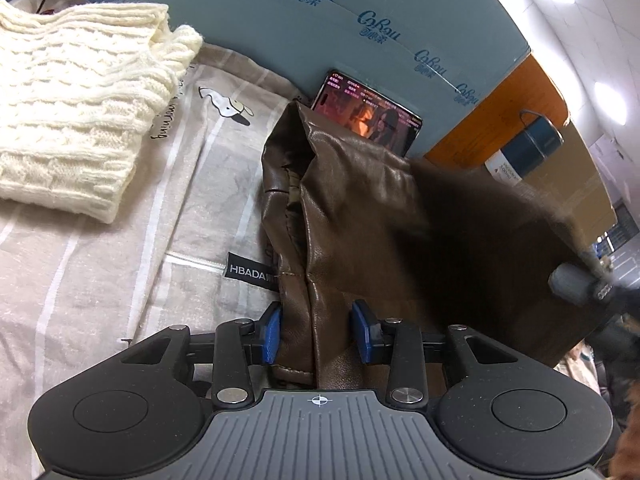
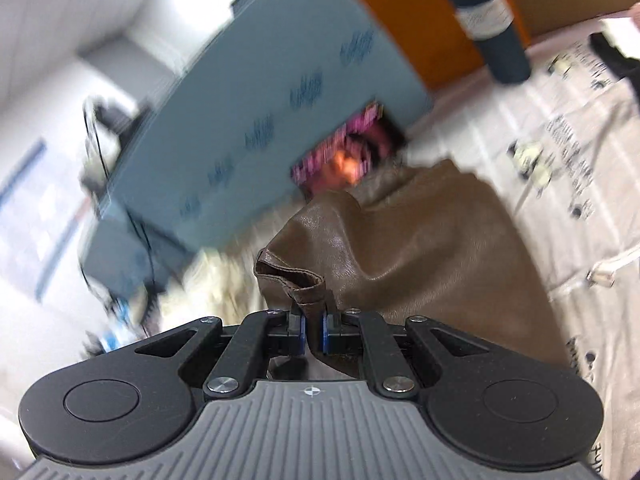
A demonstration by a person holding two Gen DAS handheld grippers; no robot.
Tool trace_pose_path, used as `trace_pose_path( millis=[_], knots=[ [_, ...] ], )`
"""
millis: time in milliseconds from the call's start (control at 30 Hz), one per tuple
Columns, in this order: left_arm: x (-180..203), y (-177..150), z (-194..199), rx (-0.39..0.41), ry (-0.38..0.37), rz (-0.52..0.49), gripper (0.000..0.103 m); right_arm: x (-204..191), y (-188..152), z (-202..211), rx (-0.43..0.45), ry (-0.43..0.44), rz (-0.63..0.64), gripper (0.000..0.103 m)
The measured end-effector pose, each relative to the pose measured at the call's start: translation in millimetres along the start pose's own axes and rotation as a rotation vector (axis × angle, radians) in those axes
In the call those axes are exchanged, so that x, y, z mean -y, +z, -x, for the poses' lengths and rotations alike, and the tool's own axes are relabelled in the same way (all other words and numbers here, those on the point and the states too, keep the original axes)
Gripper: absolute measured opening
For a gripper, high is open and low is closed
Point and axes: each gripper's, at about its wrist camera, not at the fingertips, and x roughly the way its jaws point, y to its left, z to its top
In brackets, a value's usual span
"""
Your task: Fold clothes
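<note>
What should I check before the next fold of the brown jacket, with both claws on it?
1. Left claw shut on a thick fold of the brown jacket: ok.
2. Right claw pinching a jacket edge: ok.
3. Bedsheet beside the jacket bare enough to lay it down: ok.
4. Folded cream sweater apart from the jacket: ok.
5. Phone leaning on the blue box right behind the jacket, could get knocked: not ok.
6. How the lifted part of the jacket hangs; right view is blurred: cannot tell.
</note>
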Motion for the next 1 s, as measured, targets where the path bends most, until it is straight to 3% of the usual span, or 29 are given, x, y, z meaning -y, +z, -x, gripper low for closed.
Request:
trace_pose_path(
  millis=[100, 167, 267, 333, 433, 533, 700, 800, 867, 1000],
  knots=[
    [2.2, 1.2, 14.2, 0.068, 0.019, 0.003, 0.041, -9.0, -15.2, -18.2, -0.081, -0.062, 0.123, 0.007],
    [5.6, 1.7, 24.4, 0.12, 0.035, 0.006, 0.053, -12.9, -22.8, -28.1, -0.135, -0.074, 0.19, 0.009],
    [16.8, 3.8, 32.5, 0.164, 0.01, -0.01, 0.054, -17.0, -32.6, -39.8, -0.214, -0.068, 0.286, 0.025],
    [28.5, 5.4, 32.2, 0.169, -0.005, -0.048, 0.055, -21.3, -38.5, -44.7, -0.273, -0.044, 0.332, 0.05],
    [51.5, 8.9, 29.8, 0.162, -0.01, -0.164, 0.059, -28.5, -44.6, -42.2, -0.331, 0.008, 0.383, 0.068],
    [73.0, 7.5, 23.3, 0.165, 0.056, -0.291, 0.071, -36.1, -45.6, -29.6, -0.367, 0.041, 0.469, 0.076],
    [88.3, -5.0, -17.8, 0.089, 0.211, -0.475, 0.071, -23.4, -35.3, -4.9, -0.346, -0.05, 0.537, 0.079],
    [87.6, -9.9, -28.7, 0.058, 0.243, -0.52, 0.072, -3.5, -18.8, 8.6, -0.274, -0.125, 0.485, 0.079],
    [83.2, -5.1, -18.5, 0.075, 0.208, -0.466, 0.072, 10.3, -4.7, 18.0, -0.205, -0.17, 0.437, 0.079],
    [54.5, 14.0, 4.3, 0.078, 0.096, -0.264, 0.08, 43.6, 21.5, 24.6, -0.102, -0.197, 0.293, 0.079]
  ],
)
